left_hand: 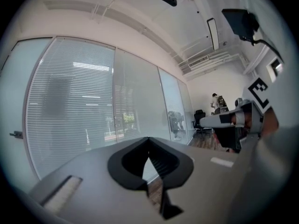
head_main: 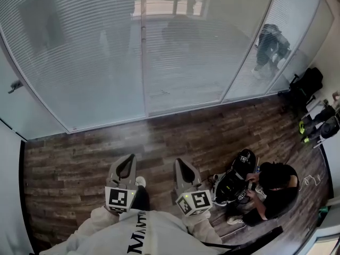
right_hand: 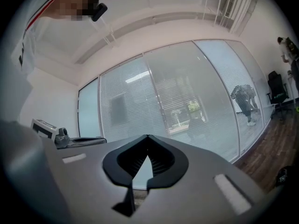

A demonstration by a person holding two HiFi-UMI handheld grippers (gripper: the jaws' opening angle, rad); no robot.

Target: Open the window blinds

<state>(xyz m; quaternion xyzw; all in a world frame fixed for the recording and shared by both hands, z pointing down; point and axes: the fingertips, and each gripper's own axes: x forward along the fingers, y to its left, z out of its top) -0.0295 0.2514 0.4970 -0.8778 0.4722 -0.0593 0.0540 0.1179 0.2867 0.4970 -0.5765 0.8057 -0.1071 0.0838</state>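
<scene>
The person stood facing the window wall with both arms drawn in against a white sweatshirt (head_main: 133, 235). The grey left claw (head_main: 129, 159) and the grey right claw (head_main: 180, 163) were held level and side by side, near each other but apart, both pointing at the glass. In the left gripper view, the left claw (left_hand: 149, 139) had its black jaws pressed tip to tip with nothing between them. The right claw (right_hand: 147, 137) was pinched together the same way and was also empty.

The white horizontal-slat blinds (head_main: 79, 52) hung down the full height of the panes ahead, well apart from both claws. Their slats let only a dim outdoor view through.

At the right, a person in black (head_main: 273, 187) sat on the floor over an open black bag (head_main: 236, 182); its contents could not be made out. A black backpack (head_main: 304, 86) leaned by the right wall.

A strip of brown wood-plank floor (head_main: 79, 158) ran between the claws and the foot of the glass. A small handle (head_main: 15, 85) stuck out from the left pane.
</scene>
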